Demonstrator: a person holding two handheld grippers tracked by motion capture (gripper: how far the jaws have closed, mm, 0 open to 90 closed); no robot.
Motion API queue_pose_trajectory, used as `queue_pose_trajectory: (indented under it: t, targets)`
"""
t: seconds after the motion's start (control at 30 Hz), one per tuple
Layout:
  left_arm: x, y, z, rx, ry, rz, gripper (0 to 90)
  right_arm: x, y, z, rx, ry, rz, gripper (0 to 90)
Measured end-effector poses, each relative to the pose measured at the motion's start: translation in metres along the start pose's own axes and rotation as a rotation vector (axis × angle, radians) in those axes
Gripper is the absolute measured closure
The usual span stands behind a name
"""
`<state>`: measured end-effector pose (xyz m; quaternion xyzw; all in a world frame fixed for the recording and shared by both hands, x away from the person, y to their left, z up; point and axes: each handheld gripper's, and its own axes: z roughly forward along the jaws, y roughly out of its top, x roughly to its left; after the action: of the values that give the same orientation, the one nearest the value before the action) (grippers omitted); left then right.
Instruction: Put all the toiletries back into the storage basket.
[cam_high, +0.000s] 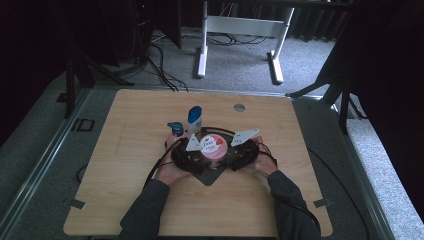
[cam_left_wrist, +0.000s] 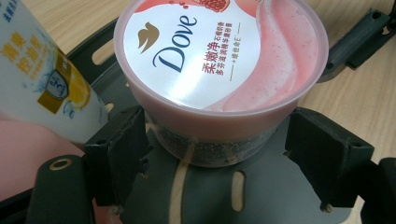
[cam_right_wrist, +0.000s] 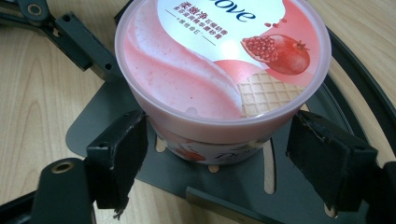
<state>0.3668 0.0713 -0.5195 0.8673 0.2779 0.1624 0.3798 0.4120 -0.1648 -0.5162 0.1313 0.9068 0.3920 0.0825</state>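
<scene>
One pink Dove tub (cam_high: 214, 145) on dark plate (cam_high: 207, 175), two grippers' fingers open around it, two blue-capped tubes (cam_high: 194, 120).

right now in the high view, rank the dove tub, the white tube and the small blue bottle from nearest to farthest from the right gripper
1. Dove tub: right beside the right gripper, between it and the left gripper.
2. White tube: standing with its blue cap up, behind the tub toward the table's far side.
3. Small blue bottle: farthest, left of the tube, near the person's left hand.
</scene>
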Motion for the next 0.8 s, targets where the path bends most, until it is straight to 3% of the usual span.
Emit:
queue_pose_trajectory:
  t: [0.3, 0.8]
  targets:
    - [-0.002, 0.003, 0.003, 0.009, 0.036, -0.011, 21.5, -0.006, 0.000, 0.004, 0.010, 0.010, 0.014, 20.5]
    - [-0.010, 0.006, 0.011, 0.003, 0.122, -0.095, 21.5, -0.014, 0.002, 0.004, 0.022, -0.006, 0.023, 22.8]
